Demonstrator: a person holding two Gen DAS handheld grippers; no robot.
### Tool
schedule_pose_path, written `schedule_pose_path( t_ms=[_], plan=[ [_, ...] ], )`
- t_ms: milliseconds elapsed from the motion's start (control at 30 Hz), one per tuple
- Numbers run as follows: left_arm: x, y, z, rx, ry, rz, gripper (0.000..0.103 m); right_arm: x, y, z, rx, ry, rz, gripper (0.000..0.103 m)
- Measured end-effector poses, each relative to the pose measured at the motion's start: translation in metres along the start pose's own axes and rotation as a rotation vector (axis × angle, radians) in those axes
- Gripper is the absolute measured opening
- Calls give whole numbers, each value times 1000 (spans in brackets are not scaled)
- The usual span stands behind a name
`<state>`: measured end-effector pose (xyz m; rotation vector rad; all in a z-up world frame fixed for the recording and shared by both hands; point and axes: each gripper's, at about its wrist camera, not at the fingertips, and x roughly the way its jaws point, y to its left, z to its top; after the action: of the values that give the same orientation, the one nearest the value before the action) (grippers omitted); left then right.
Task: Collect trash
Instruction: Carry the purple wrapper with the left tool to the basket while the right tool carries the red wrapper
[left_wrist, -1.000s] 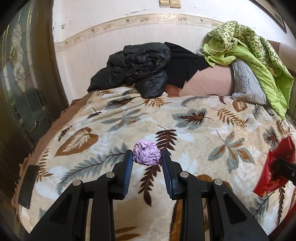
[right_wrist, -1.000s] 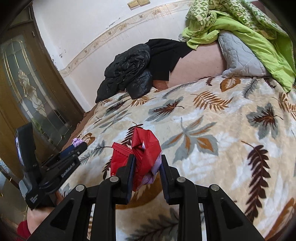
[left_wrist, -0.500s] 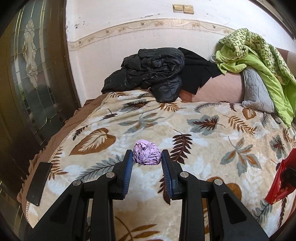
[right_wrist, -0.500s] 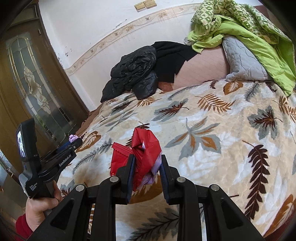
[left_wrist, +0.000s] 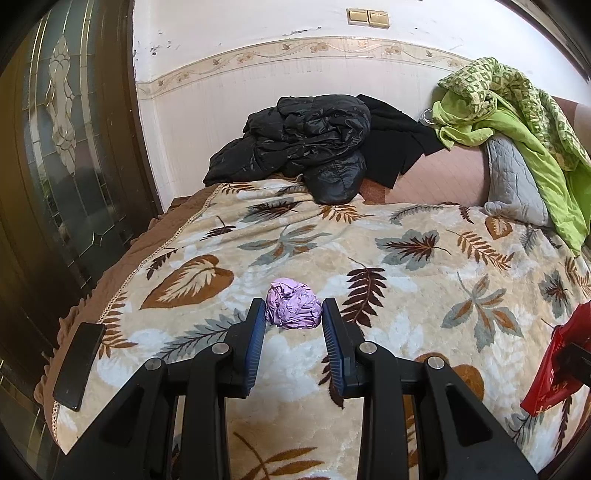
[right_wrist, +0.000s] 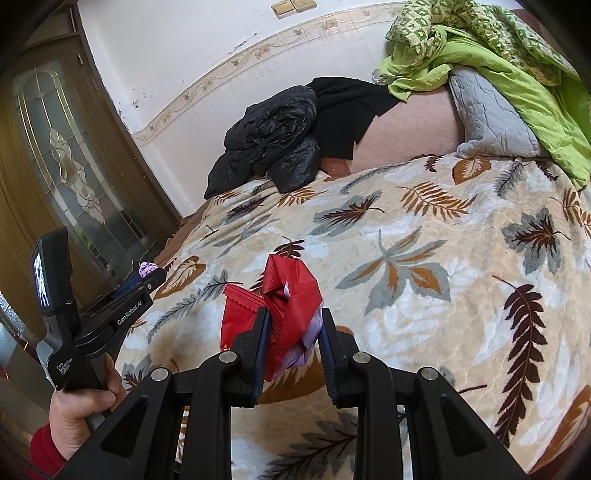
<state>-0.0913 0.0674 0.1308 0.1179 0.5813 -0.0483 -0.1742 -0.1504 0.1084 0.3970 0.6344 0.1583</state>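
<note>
Both grippers holding trash above a leaf-print bed.

A leaf-patterned blanket (left_wrist: 406, 295) is covering the bed, with a black puffer jacket (left_wrist: 306, 144) heaped at the far end and a green quilt (left_wrist: 517, 122) draping over a grey pillow (left_wrist: 513, 184) at far right. A dark phone (left_wrist: 77, 365) is lying at the blanket's left edge. The right gripper (right_wrist: 291, 332) is clamping its jaws on a bunched red wrapper (right_wrist: 284, 306), some pale purple showing inside it. The left gripper (left_wrist: 293, 321) is pinching a crumpled purple paper ball (left_wrist: 293, 304) between its blue pads, above the blanket. A hand (right_wrist: 81, 410) in a red sleeve is gripping the left tool's handle.
</note>
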Motion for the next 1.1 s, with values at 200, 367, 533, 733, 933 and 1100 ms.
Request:
schedule_pose_path(
  t_ms=[200, 367, 533, 733, 933, 1100],
  plan=[
    [-4, -12, 1, -4, 9, -67, 30, -10, -1, 2, 7, -19, -3, 27],
    [-18, -41, 1, 6, 23, -202, 30, -36, -11, -1, 4, -39, -20, 27],
    [-38, -79, -5, 53, 37, -307, 30, -73, -32, -7, 33, -67, -55, 27],
    [-65, -122, -13, 98, 56, -443, 30, -125, -60, -14, 76, -111, -104, 27],
    [-95, -167, -24, 157, 78, -581, 30, -186, -94, -31, 124, -163, -179, 27],
    [-122, -211, -32, 231, 98, -686, 30, -236, -129, -54, 196, -193, -268, 27]
  ],
)
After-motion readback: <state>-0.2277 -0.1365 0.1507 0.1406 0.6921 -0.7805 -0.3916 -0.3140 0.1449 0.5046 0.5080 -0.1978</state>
